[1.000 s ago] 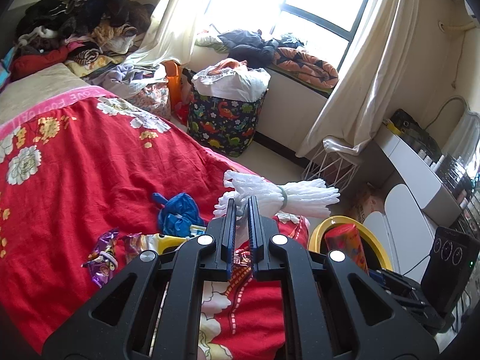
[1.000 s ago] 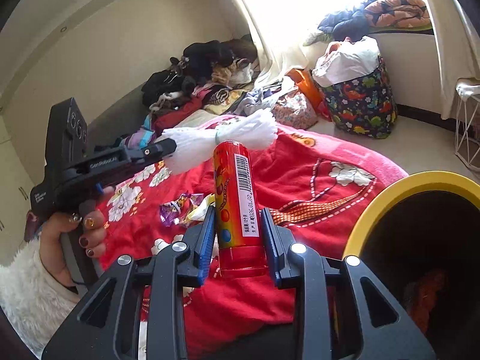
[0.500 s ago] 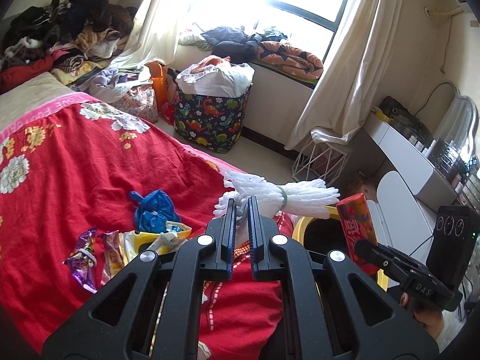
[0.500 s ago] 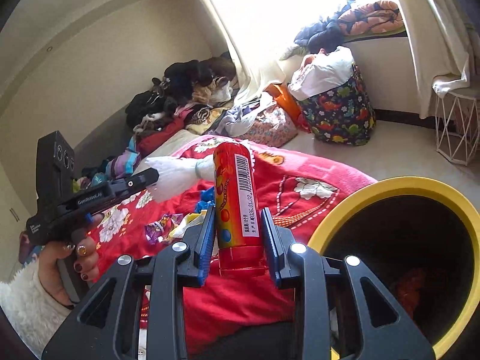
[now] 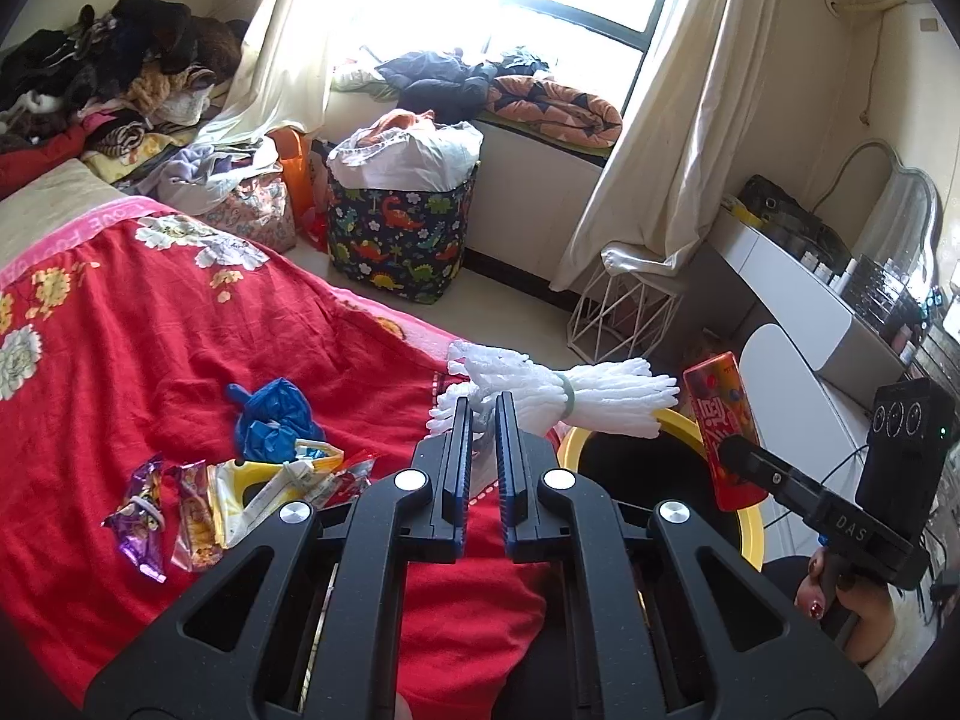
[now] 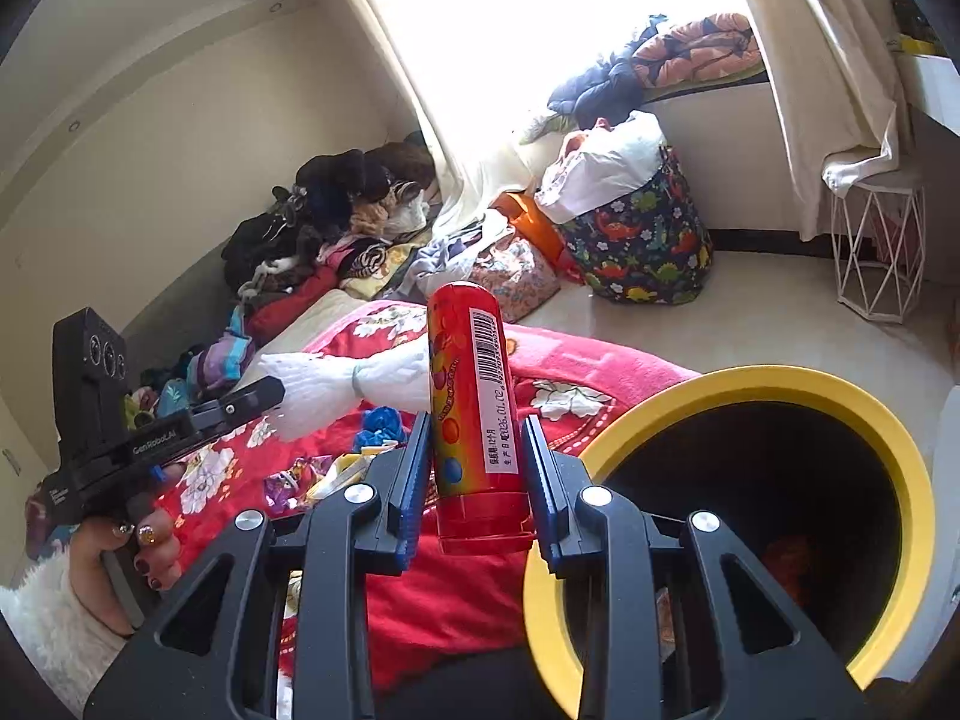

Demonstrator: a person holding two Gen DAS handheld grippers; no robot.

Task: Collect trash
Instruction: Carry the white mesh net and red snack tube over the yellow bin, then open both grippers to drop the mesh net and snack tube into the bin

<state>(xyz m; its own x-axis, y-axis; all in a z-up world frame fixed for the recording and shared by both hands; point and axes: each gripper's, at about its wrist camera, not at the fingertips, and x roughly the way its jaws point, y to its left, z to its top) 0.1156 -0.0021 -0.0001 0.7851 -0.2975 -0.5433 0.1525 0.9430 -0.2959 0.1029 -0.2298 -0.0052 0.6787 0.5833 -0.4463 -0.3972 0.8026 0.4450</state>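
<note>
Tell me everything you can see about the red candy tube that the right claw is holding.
The red candy tube is a glossy cylinder with a rounded top, printed with coloured candies, and a white barcode strip with a printed date. Its wider red cap end points toward the camera. The right claw pinches it near that end, upright, beside the yellow-rimmed bin, above the red blanket.

Mounted on the left gripper (image 5: 480,414), one fisheye looks along its fingers across the red bedspread (image 5: 150,330) toward the window at 12 o'clock, the yellow bin (image 5: 747,531) close at 4 o'clock. The other rides the right gripper (image 6: 477,450), low and near the bin (image 6: 900,456) at 4 o'clock, facing the bedspread (image 6: 600,360) and clothes pile (image 6: 336,204) at 11 o'clock. Both views share the bed, bin, dinosaur-print basket (image 5: 396,240) (image 6: 642,252), and each other's gripper.
</note>
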